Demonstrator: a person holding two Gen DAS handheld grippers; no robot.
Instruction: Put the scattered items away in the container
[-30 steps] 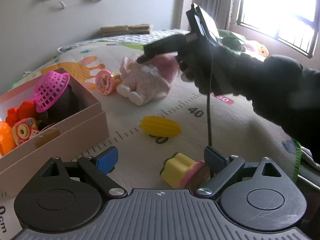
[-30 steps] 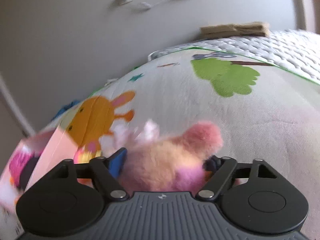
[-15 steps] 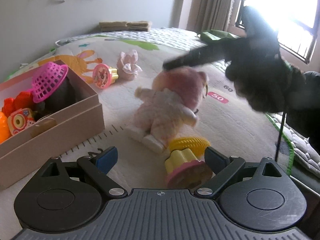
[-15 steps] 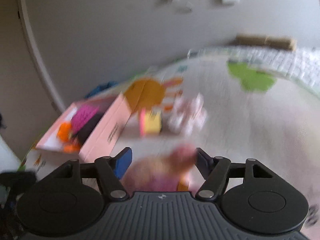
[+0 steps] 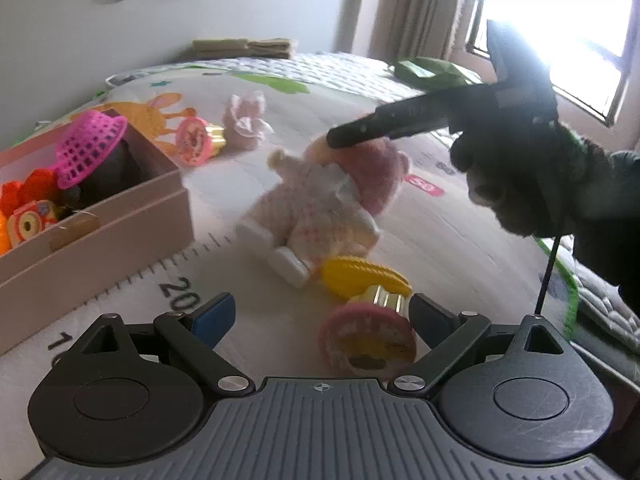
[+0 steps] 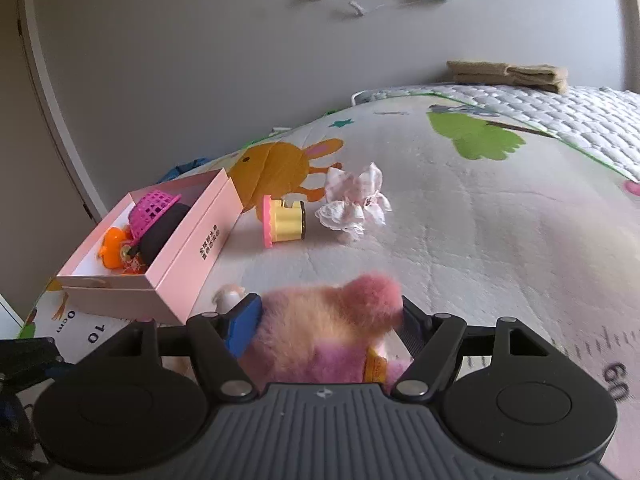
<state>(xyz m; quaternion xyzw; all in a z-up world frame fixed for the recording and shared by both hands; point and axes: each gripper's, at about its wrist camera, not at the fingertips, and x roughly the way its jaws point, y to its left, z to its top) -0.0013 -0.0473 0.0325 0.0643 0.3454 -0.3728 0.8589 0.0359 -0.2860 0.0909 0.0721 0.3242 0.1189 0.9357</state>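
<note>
My right gripper (image 6: 330, 320) is shut on the head of a pink plush doll (image 6: 328, 344) and holds it up; the doll (image 5: 320, 204) hangs from it in the left wrist view, feet near the mat. My left gripper (image 5: 322, 316) is open, with a pink-and-yellow cupcake toy (image 5: 368, 336) between its fingers, resting against the right one. A yellow corn toy (image 5: 366, 272) lies just beyond. The pink box (image 6: 160, 256) stands to the left and also shows in the left wrist view (image 5: 100, 232), holding a pink basket (image 5: 90, 148) and orange toys (image 5: 24, 208).
A second cupcake toy (image 6: 282, 220) and a frilly pink-white cloth (image 6: 354, 204) lie on the play mat (image 6: 500, 240) beyond the box. Folded brown towels (image 6: 508, 74) lie at the far wall. A window is at the right.
My right gripper lifted the plush doll off the mat and carried it nearer, toward the box. My left gripper moved forward over the cupcake toy, which tipped onto its side.
</note>
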